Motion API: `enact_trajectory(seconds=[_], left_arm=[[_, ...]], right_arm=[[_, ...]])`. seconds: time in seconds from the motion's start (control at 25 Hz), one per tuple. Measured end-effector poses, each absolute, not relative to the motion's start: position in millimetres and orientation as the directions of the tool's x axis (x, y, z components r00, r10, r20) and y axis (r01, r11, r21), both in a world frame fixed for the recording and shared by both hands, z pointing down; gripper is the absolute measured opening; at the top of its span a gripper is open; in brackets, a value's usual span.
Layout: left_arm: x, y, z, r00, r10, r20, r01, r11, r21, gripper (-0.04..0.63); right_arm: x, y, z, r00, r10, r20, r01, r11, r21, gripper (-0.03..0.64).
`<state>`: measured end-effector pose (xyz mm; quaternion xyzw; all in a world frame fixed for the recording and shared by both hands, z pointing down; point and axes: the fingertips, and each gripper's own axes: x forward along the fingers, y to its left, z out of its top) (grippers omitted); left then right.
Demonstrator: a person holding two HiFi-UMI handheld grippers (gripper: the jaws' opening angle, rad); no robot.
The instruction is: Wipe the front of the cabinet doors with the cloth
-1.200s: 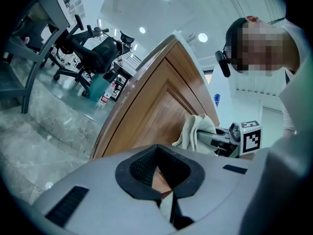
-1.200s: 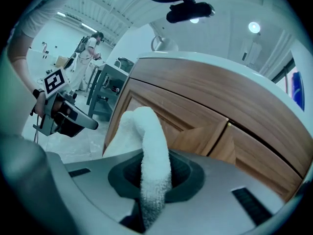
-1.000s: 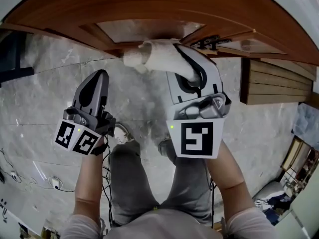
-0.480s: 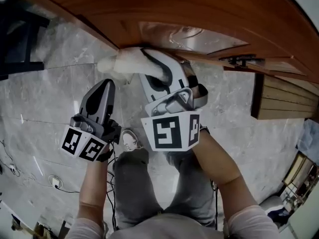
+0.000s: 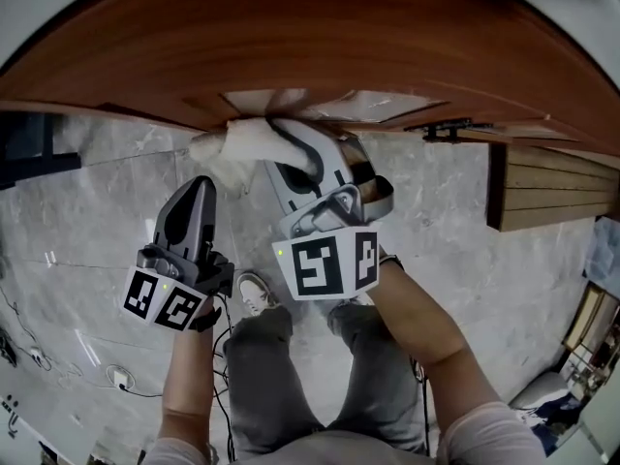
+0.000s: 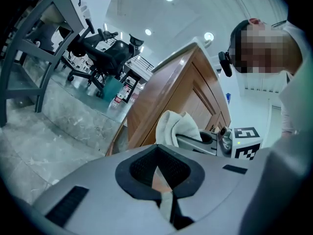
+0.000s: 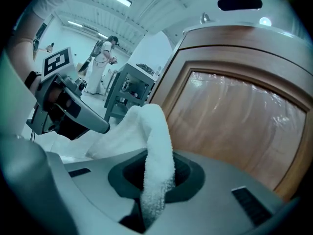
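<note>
Grippers: two, one in each hand.
Right gripper: its jaws are clamping one white cloth, which is bunching out past the tips.
Cloth: it is sitting right up against the front of the wooden cabinet door, near its left frame.
Left gripper: it is hovering over the marble floor just beside the cloth, jaws together, gripping nothing.
Door handle: one, black, showing off to the right.
</note>
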<state>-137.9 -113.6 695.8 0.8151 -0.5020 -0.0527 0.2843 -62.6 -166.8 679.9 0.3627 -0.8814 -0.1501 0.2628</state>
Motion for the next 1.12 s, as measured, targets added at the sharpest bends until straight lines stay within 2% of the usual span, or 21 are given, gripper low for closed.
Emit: enact_trajectory(seconds=[1.12], left_arm=[[-31.6, -112.4, 664.1, 0.58, -0.797, 0.17, -0.732, -0.418, 0.538, 0.015]], right_arm=[[115.7, -158.8, 689.8, -0.386, -0.824, 0.414, -0.629, 0.563, 0.536, 0.072]])
